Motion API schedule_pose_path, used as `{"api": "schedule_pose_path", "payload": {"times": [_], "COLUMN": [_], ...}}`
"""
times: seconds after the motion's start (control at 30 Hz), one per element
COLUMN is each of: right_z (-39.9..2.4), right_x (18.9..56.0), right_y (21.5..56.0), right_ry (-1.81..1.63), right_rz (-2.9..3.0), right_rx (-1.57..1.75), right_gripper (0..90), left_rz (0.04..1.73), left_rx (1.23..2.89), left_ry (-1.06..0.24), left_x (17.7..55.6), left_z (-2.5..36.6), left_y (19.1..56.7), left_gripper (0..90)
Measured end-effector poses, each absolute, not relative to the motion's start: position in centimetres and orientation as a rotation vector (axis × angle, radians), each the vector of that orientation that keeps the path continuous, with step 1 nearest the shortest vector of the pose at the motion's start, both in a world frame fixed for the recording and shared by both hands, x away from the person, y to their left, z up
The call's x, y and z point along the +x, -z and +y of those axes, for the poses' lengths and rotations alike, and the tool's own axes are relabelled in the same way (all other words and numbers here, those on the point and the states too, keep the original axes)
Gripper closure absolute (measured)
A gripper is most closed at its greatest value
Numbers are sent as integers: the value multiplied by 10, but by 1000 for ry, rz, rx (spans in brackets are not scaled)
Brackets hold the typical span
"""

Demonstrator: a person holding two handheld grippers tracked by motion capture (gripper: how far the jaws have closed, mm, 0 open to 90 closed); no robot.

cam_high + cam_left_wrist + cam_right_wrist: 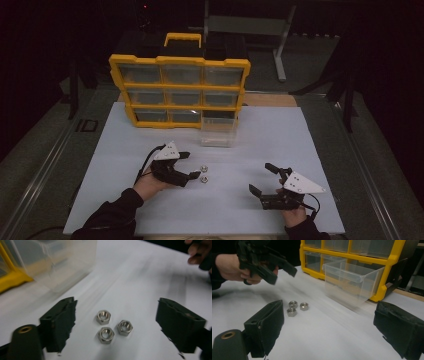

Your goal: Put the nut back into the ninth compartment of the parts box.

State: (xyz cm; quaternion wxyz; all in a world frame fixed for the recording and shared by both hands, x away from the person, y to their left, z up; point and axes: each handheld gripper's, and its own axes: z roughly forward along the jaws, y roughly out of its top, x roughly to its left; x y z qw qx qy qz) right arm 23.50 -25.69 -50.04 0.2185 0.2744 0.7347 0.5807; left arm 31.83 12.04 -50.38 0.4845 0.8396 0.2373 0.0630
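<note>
Three steel hex nuts point(106, 335) lie close together on the white board point(150, 210), in front of my left gripper point(191, 165). That gripper is open, its jaws wide apart on either side of the nuts point(204, 174) and touching none. In the left gripper view its two black pads point(62, 320) frame the cluster. My right gripper point(261, 178) is open too, with nothing held, and hovers near the board's front right, well away from the nuts point(297, 307). In the right gripper view, the left gripper point(269, 265) hangs above and behind the nuts.
A yellow organizer point(180, 90) with several clear drawers stands at the back of the board. One clear drawer point(217, 131) is pulled out and sits on the board before its lower right slot, seen as the clear drawer point(352, 282) beyond the nuts. Dark floor surrounds the table.
</note>
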Motion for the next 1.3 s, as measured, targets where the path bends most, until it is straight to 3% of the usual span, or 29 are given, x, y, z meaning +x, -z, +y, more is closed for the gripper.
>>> {"api": "schedule_pose_path", "payload": {"times": [0.2, 0.73, 1.3], "right_z": [-258, -257, -257], "right_x": [235, 236, 236], "right_y": [501, 501, 502], "right_ry": [-1608, -1604, -1597], "right_rz": [2036, 2049, 2055], "right_rx": [761, 765, 773], "right_gripper": [98, 98, 98], "left_rz": [611, 638, 590], "left_rx": [2108, 2231, 2274], "left_ry": [-124, -134, -189], "left_x": [323, 328, 326], "left_z": [114, 104, 95], "left_y": [516, 535, 539], "left_gripper": [327, 596, 659]}}
